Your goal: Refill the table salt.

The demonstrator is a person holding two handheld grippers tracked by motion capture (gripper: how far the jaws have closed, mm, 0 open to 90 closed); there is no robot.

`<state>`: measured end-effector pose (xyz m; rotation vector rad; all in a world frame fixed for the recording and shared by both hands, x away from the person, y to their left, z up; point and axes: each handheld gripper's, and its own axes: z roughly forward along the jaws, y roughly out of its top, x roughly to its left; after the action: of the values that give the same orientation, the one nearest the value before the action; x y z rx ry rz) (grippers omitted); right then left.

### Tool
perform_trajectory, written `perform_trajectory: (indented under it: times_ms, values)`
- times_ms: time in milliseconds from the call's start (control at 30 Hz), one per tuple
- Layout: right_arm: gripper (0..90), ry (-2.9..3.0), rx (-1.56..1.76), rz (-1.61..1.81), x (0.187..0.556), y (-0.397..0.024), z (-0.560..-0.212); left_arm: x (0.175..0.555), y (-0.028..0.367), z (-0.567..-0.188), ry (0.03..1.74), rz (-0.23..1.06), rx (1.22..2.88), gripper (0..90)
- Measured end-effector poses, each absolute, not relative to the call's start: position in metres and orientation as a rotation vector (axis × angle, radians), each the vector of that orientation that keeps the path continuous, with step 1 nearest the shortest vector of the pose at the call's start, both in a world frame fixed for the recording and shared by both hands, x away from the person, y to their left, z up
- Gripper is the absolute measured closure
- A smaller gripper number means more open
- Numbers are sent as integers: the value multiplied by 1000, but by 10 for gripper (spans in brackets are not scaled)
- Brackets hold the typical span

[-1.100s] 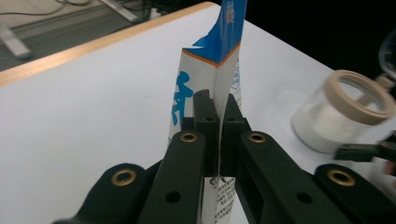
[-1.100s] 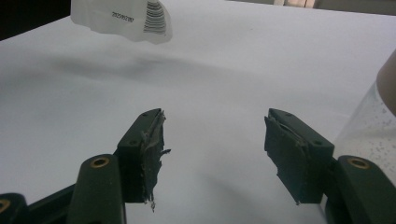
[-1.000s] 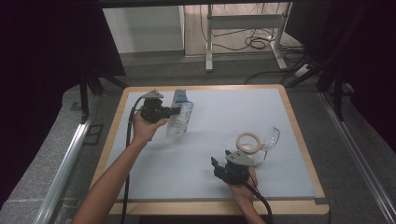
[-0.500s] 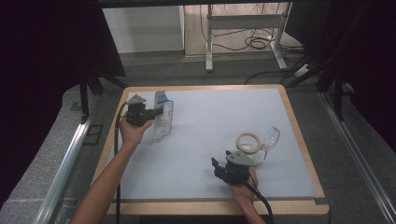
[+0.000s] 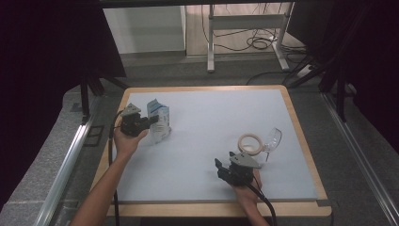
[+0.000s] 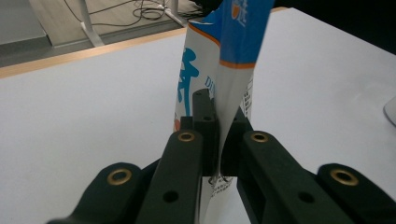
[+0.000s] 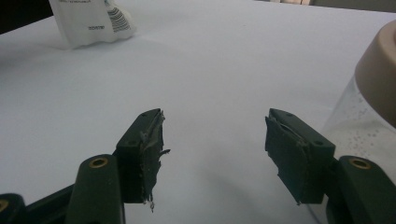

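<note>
A white pouch with blue and orange print stands at the left of the pale table mat. My left gripper is shut on its side edge; in the left gripper view the pouch rises between the closed black jaws of the left gripper. My right gripper rests near the front right of the mat, jaws wide open with nothing between them; in its own view the right gripper faces bare mat. A beige ring and a clear glass lying on its side sit just beyond it.
The mat lies on a wooden-framed table. A clear container with a beige lid stands close to my right jaw in the right gripper view. Beyond the table are metal desk legs and floor cables.
My left gripper has carried the pouch leftward and a little nearer across the mat. The right gripper has stayed in place, open.
</note>
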<state>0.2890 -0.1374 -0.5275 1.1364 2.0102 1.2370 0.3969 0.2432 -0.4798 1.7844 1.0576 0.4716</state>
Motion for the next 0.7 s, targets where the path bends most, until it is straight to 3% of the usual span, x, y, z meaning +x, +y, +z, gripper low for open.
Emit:
perform_trajectory:
  times_ms: [433,700]
  values:
    - [370,2001,1146,1237,290,-140,-527,399,235,-482,1053,470,1778,748]
    - [369,2002,1143,1232,289,-140,-527,398,225,-481,1027,473,1777,518]
